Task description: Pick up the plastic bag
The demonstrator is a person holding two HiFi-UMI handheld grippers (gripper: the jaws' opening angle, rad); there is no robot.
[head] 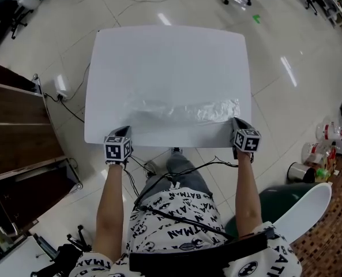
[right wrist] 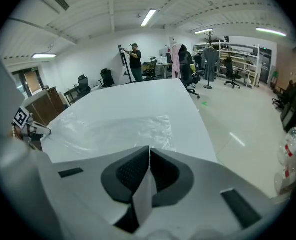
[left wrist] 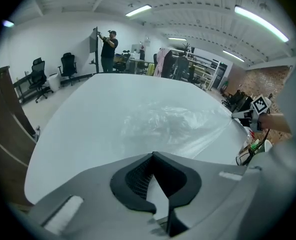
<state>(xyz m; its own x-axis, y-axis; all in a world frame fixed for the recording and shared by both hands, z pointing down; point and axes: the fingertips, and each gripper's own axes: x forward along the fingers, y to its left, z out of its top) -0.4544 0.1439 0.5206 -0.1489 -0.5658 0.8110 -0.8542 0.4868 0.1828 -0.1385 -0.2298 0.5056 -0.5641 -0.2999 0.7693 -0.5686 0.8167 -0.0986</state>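
Observation:
A clear, crinkled plastic bag [head: 182, 111] lies stretched across the near part of the white table [head: 165, 56]. My left gripper [head: 123, 131] is at the bag's left end by the table's front edge. In the left gripper view its jaws [left wrist: 152, 155] meet at the tips with a strip of film between them. My right gripper [head: 238, 123] is at the bag's right end. Its jaws [right wrist: 149, 148] are shut with a fold of the bag [right wrist: 118, 129] pinched between them. The film [left wrist: 167, 124] runs taut between the two grippers.
A brown wooden cabinet [head: 15, 126] stands left of the table. A green chair [head: 286, 203] and several bottles [head: 326, 149] are on the floor at the right. Cables trail under the table's front edge. A person [left wrist: 108, 51] stands far off at a stand beyond the table.

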